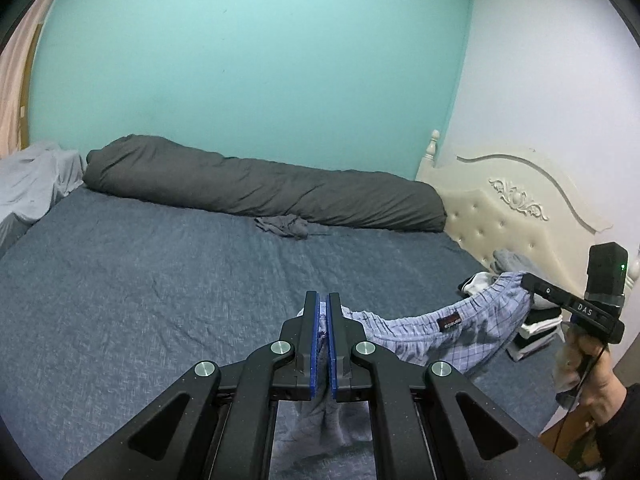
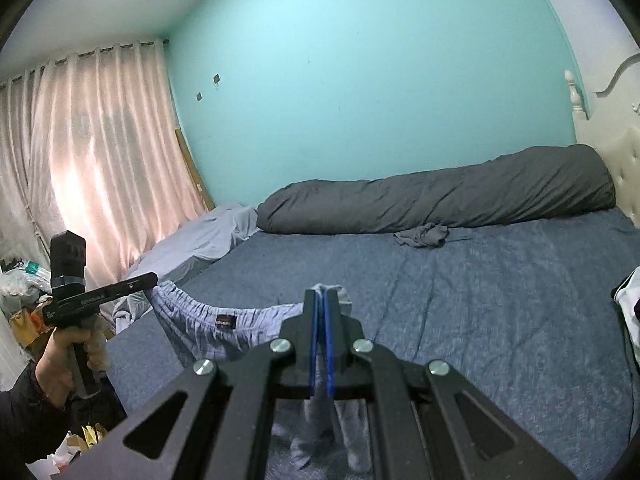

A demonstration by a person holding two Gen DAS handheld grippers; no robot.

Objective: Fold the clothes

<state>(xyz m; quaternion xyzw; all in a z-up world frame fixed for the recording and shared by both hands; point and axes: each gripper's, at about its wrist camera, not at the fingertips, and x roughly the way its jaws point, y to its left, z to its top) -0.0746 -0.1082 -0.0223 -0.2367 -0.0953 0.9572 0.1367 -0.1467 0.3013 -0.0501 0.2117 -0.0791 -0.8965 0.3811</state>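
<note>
Here the bed (image 1: pixel 160 280) lies below, and the checked shorts (image 1: pixel 472 332) hang above it, toward 3 o'clock in the left view. They look light and soft, so they sag; the waistband is the best hold. Each hand-held gripper, left (image 1: pixel 323 300) and right (image 2: pixel 321 298), pinches one waistband end. The long axis runs gripper to gripper, legs down.

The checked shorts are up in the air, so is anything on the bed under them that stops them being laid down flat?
Nothing visible does. The left gripper and right gripper each pinch an end of the checked shorts. The blue bedsheet below looks bare. The crumpled grey garment lies farther back by the dark rolled duvet.
</note>
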